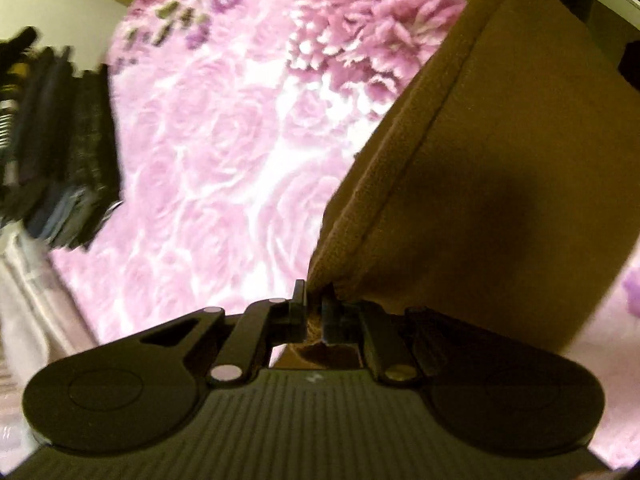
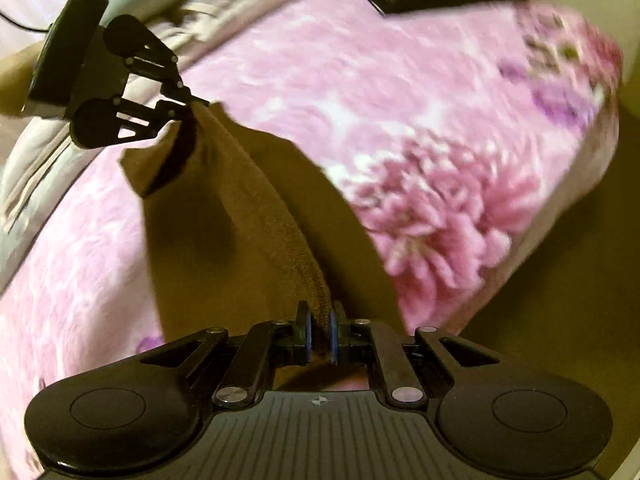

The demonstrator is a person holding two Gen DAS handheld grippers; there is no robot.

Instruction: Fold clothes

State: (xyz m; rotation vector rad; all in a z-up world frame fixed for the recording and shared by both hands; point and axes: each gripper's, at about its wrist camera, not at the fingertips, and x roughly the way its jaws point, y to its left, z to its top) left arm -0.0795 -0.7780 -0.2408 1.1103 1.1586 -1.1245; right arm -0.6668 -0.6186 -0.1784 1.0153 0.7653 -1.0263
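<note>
Left gripper (image 1: 315, 306): matte black body with a ribbed top plate marked by a small cross near its front edge. Two rounded lobes flank the plate, the left one showing a recessed disc. Black linkage bars carry silver round pins; a triangular cut-out shows in the left outer link. Fingers (image 1: 298, 300) are black.

Right gripper (image 2: 320, 336): same black build, ribbed plate with a crosshair mark, recessed discs on both lobes, silver pins at the link joints. Pads (image 2: 308, 336) are blue.

In the right wrist view, a thin dark cable trails behind the left gripper's (image 2: 200, 102) boxy black rear housing.
</note>
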